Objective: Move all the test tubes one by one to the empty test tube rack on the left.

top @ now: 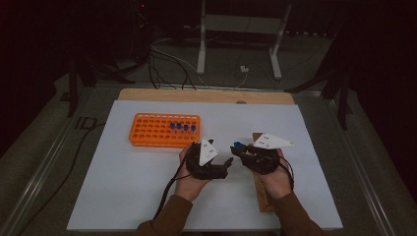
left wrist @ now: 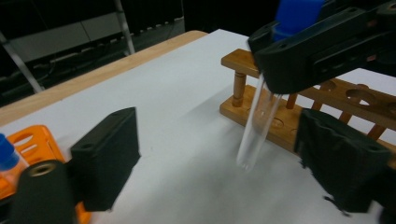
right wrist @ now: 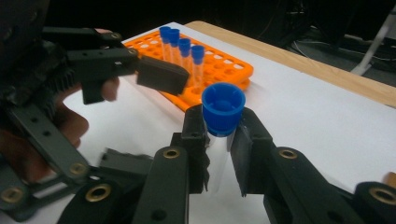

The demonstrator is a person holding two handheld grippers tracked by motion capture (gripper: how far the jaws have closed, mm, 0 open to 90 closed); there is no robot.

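No legible labels, blue-capped tube (right wrist: 219,126) in right hand-held gripper (right wrist: 219,154)

No lettering, numbers, brand marks or signs can be read on any surface. The grey three-cornered plates carry only small dark dots, too small to read as characters. The orange rack (top: 164,130), the blue-capped tube (right wrist: 222,121) beside it and the wooden stand (left wrist: 327,109) bear no legible label.
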